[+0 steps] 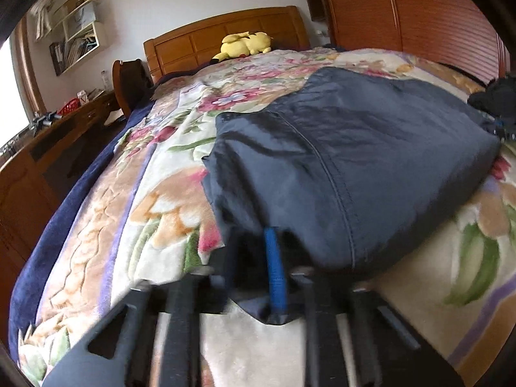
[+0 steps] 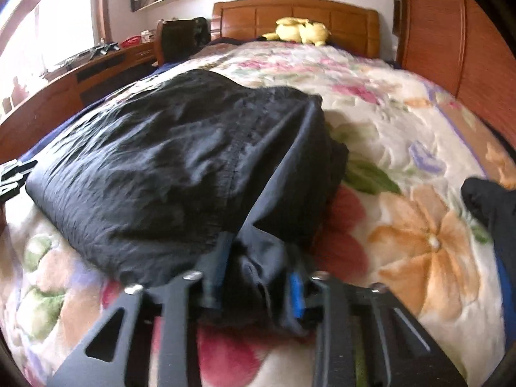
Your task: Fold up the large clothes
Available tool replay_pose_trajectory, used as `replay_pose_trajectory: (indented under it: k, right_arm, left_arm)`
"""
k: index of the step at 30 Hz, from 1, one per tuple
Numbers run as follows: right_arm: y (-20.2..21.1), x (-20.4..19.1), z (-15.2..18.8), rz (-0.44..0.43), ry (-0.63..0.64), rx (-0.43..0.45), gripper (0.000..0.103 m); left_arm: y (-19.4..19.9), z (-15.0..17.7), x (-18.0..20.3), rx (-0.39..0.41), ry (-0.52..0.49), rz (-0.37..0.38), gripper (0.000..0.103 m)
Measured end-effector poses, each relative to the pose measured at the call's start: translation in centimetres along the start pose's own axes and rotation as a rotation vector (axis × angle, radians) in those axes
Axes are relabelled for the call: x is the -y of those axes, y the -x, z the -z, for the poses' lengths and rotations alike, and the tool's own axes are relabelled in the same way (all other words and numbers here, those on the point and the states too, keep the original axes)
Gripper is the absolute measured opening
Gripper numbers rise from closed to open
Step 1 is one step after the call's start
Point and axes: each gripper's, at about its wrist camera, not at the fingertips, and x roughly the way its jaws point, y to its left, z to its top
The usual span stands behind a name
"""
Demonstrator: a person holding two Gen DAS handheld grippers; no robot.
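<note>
Lying at the centre of both frames on the floral blanket (image 1: 135,213), the dark navy garment (image 1: 338,142), seemingly light, soft and slippery, is being pinched at its near corners by the left gripper (image 1: 258,258) and right gripper (image 2: 258,277), best hold.

A floral fleece blanket (image 1: 167,174) in cream, pink and orange fills the middle of both views, covering the bed. A yellow plush toy (image 1: 245,43) lies at upper centre against the wooden headboard (image 1: 225,29). At upper left hangs a white wall shelf (image 1: 80,29) above a brown wooden counter (image 1: 64,129).
</note>
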Motion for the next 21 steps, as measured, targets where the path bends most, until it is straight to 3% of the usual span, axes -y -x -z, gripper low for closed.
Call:
replay_pose_trajectory:
  k: [1,5,11,21]
  right_arm:
    - [0.3,-0.2,0.1,0.008,0.012,0.012,0.015]
    - [1.0,-0.1,0.2,0.008,0.003,0.036,0.010]
    - [2.8,-0.2,0.6,0.001,-0.010,0.049,0.007]
    - [6.8,-1.7,1.8,0.033,0.048,0.057,0.006]
  left_arm:
    - [0.2,0.0,0.0,0.005,0.002,0.000,0.003]
    - [2.0,-0.1,-0.9,0.064,0.046,-0.005,0.002]
    - [4.4,0.3,-1.0,0.120,0.067,-0.029,0.001]
    - [10.0,2.6,-0.4,0.212,0.103,-0.007,0.001]
